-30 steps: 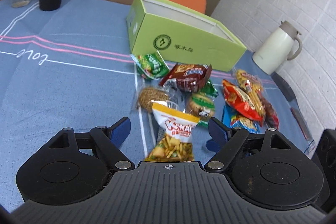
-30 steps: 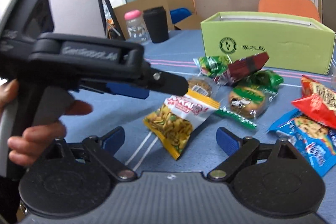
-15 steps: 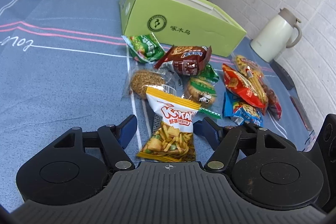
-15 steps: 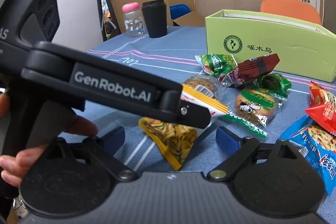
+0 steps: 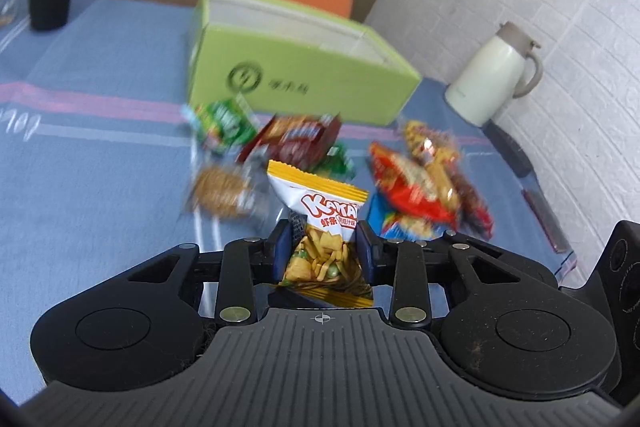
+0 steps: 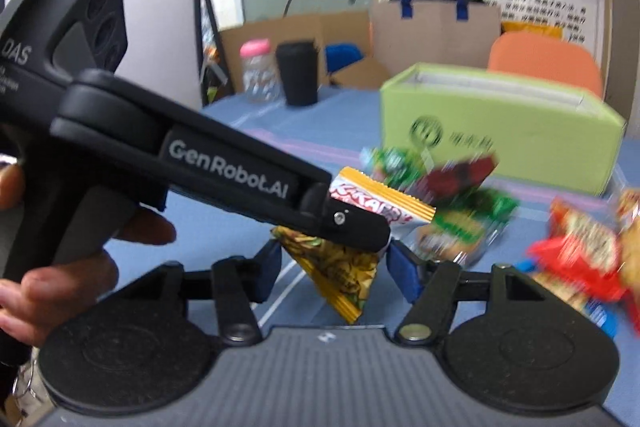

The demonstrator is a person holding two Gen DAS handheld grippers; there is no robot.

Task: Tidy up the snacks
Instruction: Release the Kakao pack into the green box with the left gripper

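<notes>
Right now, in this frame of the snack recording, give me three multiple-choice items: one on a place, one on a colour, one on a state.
1. Where does the cream thermos jug stand?
A. inside the box
B. by the white brick wall
C. on the orange chair

2. What colour is the open cardboard box?
A. light green
B. red
C. black

3. How does the left gripper stand?
A. wide open over bare cloth
B. shut on the white-and-yellow Kakam snack packet
C. holding the black cup

Key: 1 B, it sits beside the bricks; 2 A, its walls are lime green; 3 B, both blue pads press the packet's sides.
</notes>
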